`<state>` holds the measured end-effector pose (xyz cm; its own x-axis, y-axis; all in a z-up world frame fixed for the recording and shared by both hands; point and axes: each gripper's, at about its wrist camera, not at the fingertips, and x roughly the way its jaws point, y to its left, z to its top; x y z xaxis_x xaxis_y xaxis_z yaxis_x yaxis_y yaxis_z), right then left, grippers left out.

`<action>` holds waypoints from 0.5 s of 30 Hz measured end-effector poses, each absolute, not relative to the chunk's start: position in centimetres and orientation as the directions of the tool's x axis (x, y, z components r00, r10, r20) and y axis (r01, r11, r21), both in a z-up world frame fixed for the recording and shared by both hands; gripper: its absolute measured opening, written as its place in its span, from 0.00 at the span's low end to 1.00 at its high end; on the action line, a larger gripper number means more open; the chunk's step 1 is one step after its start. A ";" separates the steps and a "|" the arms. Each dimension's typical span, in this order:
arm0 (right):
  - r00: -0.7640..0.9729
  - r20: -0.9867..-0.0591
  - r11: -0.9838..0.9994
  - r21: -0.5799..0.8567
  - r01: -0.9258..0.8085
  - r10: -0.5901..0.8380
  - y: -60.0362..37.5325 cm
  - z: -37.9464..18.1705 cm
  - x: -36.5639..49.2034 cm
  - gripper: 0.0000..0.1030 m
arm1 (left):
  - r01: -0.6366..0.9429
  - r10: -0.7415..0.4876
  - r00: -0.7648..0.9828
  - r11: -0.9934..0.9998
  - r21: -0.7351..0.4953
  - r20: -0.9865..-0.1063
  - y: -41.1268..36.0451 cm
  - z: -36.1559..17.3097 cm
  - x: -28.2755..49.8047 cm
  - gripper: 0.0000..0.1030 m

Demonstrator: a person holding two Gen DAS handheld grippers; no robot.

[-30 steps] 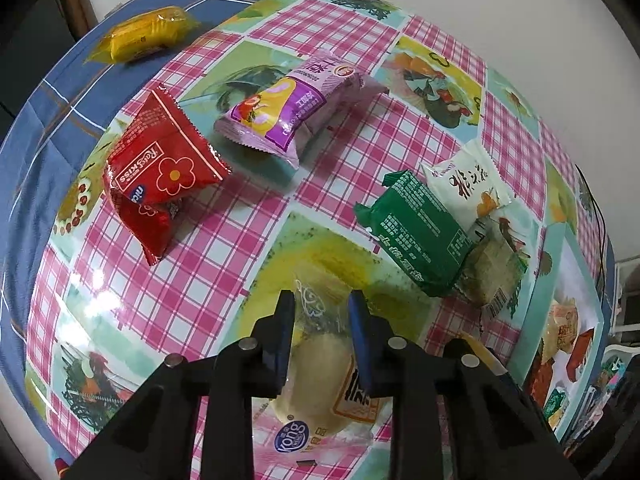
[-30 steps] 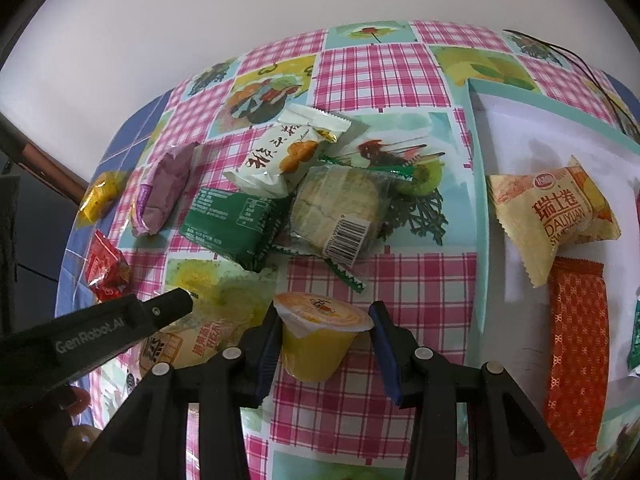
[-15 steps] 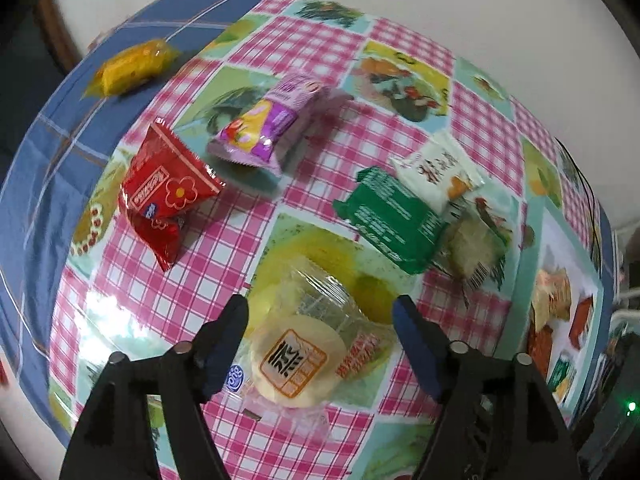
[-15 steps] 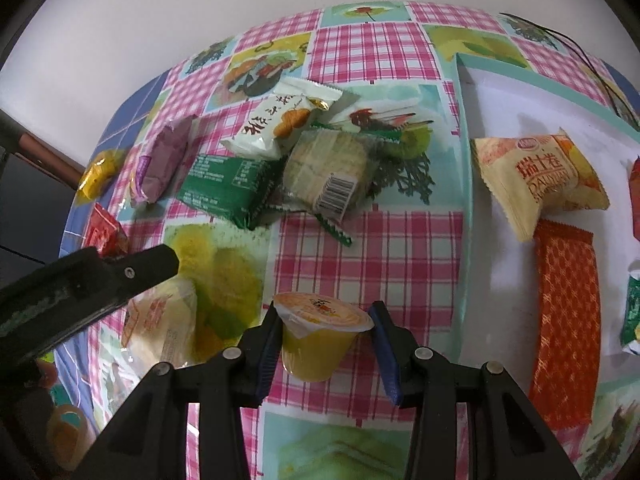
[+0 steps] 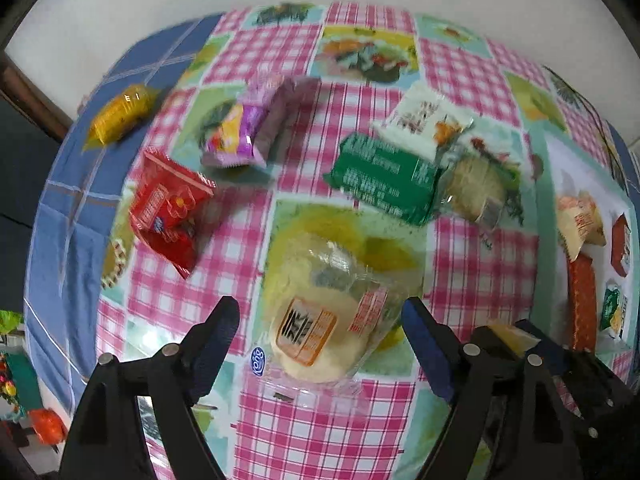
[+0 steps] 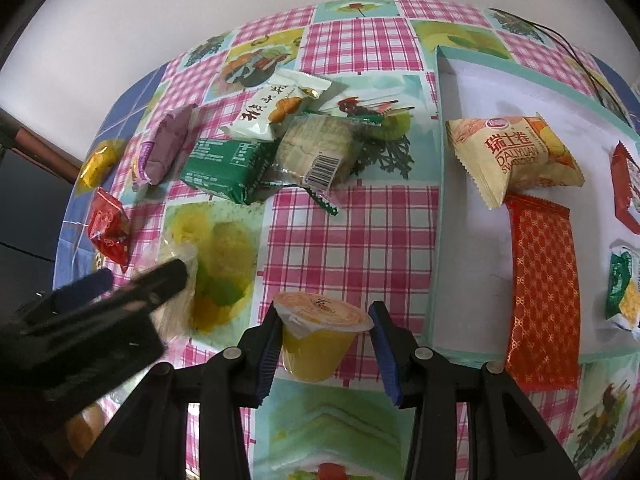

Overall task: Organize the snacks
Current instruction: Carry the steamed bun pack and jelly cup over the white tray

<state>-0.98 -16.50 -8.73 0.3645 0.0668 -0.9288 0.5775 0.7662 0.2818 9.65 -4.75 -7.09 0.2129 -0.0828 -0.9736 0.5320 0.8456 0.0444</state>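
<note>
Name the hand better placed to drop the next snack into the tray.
Right. Its tool is shut on the jelly cup, right beside the tray. The left tool has just been opening; the bun pack lies loose between its fingers, farther from the tray.

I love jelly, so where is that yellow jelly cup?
In the right wrist view, the jelly cup is gripped in the right tool, just left of the white tray.

It looked like a home dining spot: the counter (image 6: pixel 352 240) wore a pink gingham oilcloth printed with fruit pictures over a blue checked cloth (image 5: pixel 72 216), pushed against a plain white wall (image 6: pixel 160 12), with wrapped snacks (image 5: pixel 384 176) scattered and a shallow white tray (image 6: pixel 472 216).
</note>
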 end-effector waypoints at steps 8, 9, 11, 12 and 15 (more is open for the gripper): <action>0.367 -0.927 0.761 0.287 0.581 0.070 -16.5 -8.7 -1.0 0.44 | 0.493 -0.093 0.175 0.870 0.006 -0.980 -4.5 -8.7 10.7 0.66; 0.368 -0.927 0.760 0.288 0.582 0.070 -16.5 -8.7 -1.0 0.44 | 0.491 -0.094 0.172 0.871 0.003 -0.981 -4.6 -8.8 10.8 0.59; 0.370 -0.926 0.759 0.290 0.583 0.070 -16.6 -8.7 -1.0 0.44 | 0.489 -0.088 0.181 0.872 0.012 -0.979 -4.9 -8.9 11.0 0.56; 0.371 -0.926 0.759 0.291 0.583 0.070 -16.7 -8.6 -1.0 0.44 | 0.486 -0.089 0.184 0.874 0.012 -0.979 -4.9 -8.8 10.7 0.53; 0.377 -0.923 0.759 0.294 0.581 0.069 -16.8 -8.4 -1.1 0.44 | 0.468 -0.107 0.188 0.884 -0.007 -0.976 -4.9 -8.7 10.9 0.49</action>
<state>-1.07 -16.78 -8.43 0.3773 0.0690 -0.9235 0.5808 0.7591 0.2941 10.91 -4.86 -8.65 0.1883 -0.1073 -0.9762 0.4681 0.8837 -0.0069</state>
